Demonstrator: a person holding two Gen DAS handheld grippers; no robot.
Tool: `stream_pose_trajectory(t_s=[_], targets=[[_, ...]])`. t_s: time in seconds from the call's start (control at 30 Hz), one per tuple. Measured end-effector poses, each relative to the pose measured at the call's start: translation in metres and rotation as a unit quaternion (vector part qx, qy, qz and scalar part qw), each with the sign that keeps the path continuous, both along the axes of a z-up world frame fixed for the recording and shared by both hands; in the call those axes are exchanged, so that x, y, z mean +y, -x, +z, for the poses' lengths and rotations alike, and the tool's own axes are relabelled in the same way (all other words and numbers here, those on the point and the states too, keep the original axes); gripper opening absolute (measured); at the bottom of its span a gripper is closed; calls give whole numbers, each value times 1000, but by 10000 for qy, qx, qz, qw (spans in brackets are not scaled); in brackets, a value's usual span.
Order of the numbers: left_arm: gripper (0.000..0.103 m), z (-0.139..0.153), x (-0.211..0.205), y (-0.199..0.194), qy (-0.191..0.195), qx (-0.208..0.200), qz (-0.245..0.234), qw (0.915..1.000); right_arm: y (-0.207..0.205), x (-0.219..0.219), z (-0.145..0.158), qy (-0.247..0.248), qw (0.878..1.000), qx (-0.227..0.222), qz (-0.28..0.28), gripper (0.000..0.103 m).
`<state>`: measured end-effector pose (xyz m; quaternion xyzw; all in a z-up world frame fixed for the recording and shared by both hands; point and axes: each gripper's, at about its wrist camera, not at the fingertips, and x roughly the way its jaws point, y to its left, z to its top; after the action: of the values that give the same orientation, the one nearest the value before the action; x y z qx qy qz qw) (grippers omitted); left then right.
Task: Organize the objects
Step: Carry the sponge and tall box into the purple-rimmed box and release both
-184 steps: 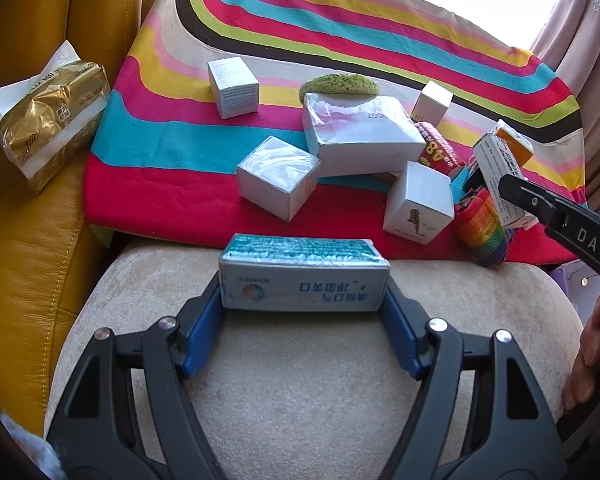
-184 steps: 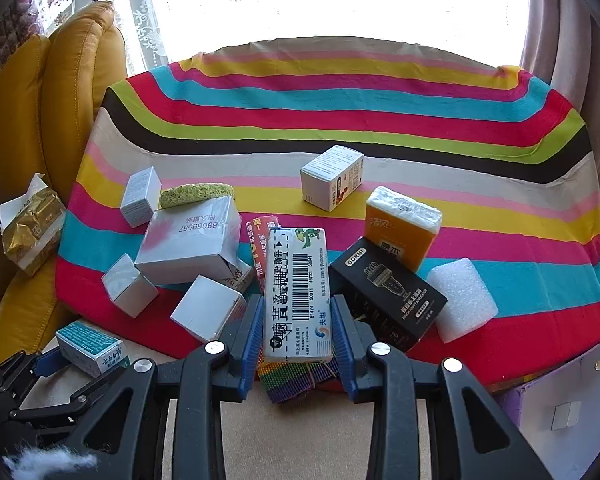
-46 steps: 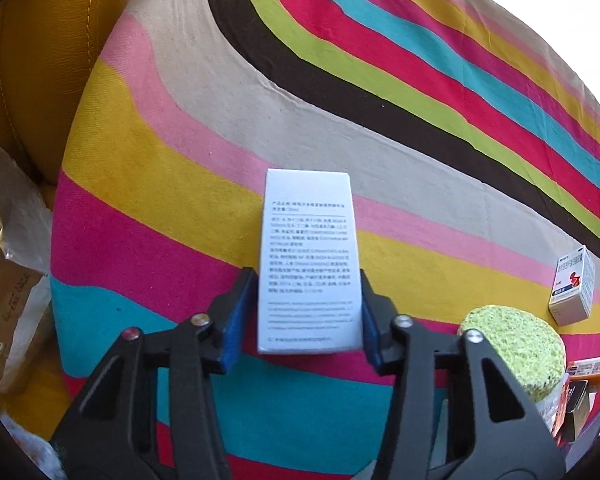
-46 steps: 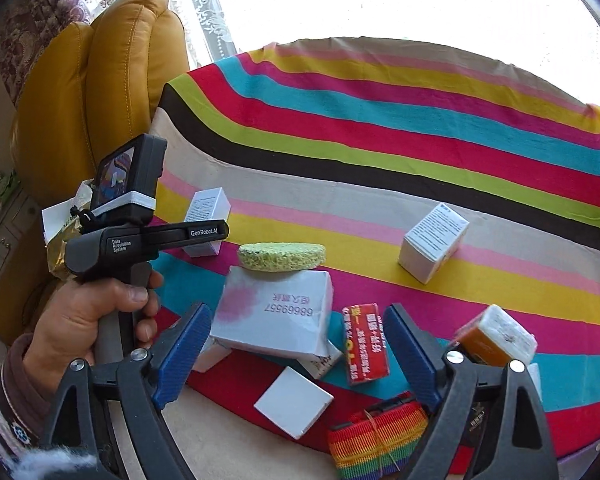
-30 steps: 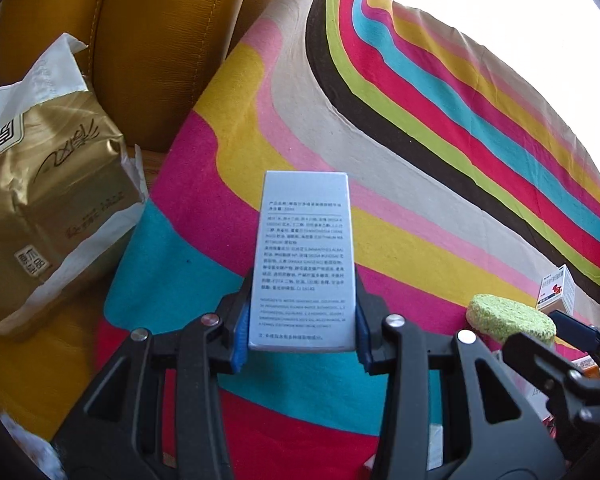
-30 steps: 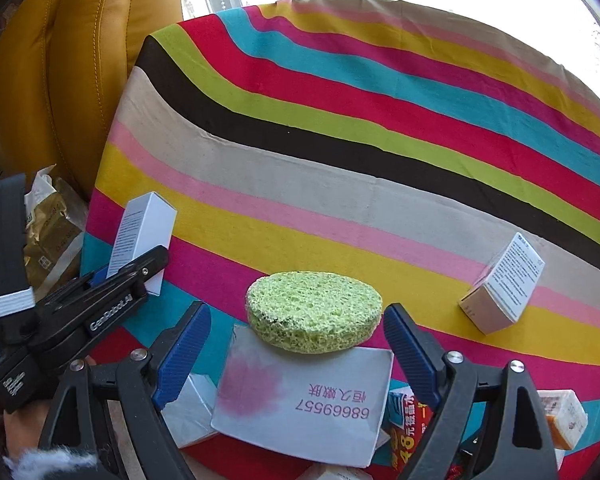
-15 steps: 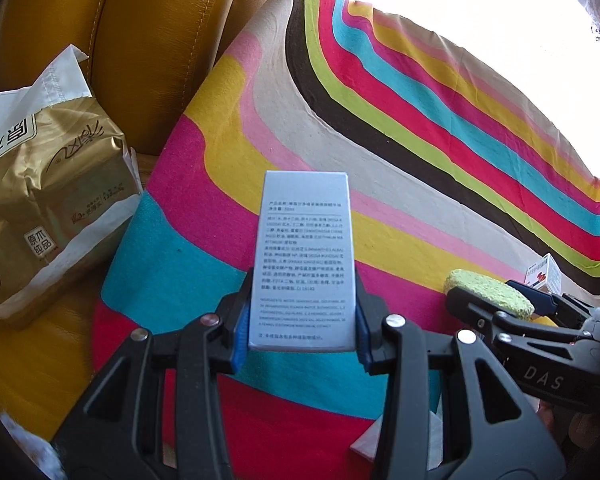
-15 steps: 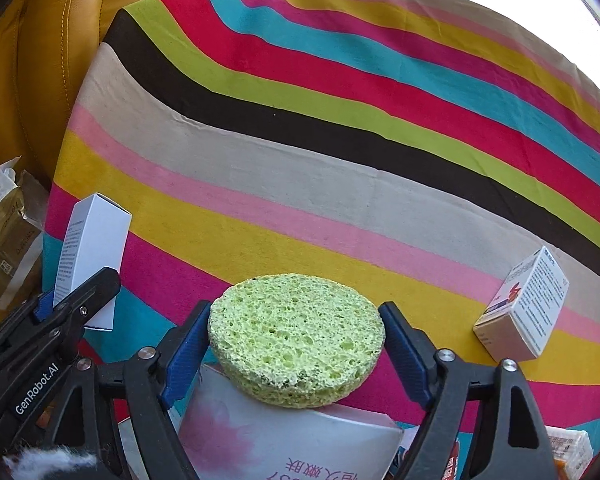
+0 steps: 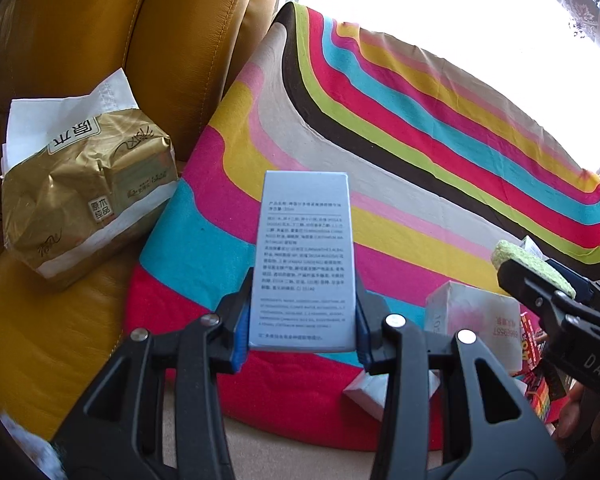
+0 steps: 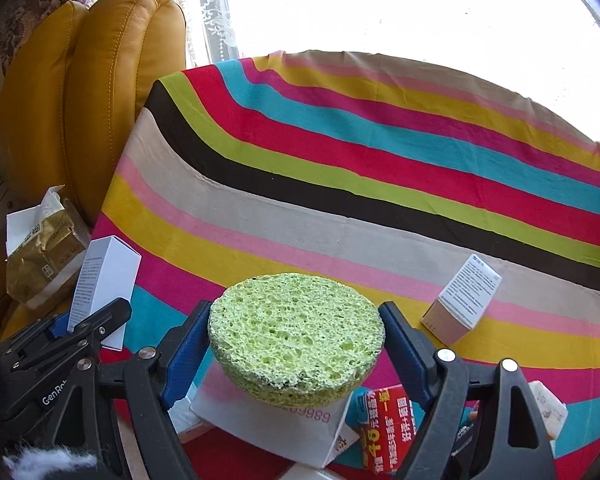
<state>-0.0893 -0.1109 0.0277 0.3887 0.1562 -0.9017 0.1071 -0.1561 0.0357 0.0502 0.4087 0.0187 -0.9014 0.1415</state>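
My left gripper [image 9: 300,328] is shut on a tall white box with small print [image 9: 304,256], held above the near left part of the striped cloth [image 9: 420,128]. The same box [image 10: 104,284] shows at the left of the right wrist view, in the left gripper [image 10: 80,328]. My right gripper [image 10: 296,344] is shut on a round green sponge [image 10: 296,332], held above a large white box [image 10: 276,428]. In the left wrist view the sponge [image 9: 532,264] and right gripper [image 9: 556,300] sit at the right edge.
A gold tissue pack [image 9: 80,196] lies on the yellow leather sofa [image 9: 100,40] at the left. A small white and tan box [image 10: 464,296] lies on the cloth at the right. A red carton [image 10: 384,428] and more boxes crowd the near edge.
The right gripper has closed on the green sponge and lifted it off the large white box. The left gripper has drawn back and up a little with the tall white box.
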Motion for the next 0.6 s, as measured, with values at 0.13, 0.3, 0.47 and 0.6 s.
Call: stream_pose_trajectory(t_s=[0.13,0.3,0.47,0.6], targets=[[45,5,11,-15,16,43,-90,9999,-31,8,6,-72,9998,206,26,83],[45,12,28,-34,67,114,-260,9996,-66,24,14,-6,9993,361,-47,83],[45,14,46,-51,35,105,-519,9986,-99,47,19,65,9988,422,-229,83],[45,15,66,-62,28,83,-800,9968,-120,70,18,117,9984,375,-413,83]])
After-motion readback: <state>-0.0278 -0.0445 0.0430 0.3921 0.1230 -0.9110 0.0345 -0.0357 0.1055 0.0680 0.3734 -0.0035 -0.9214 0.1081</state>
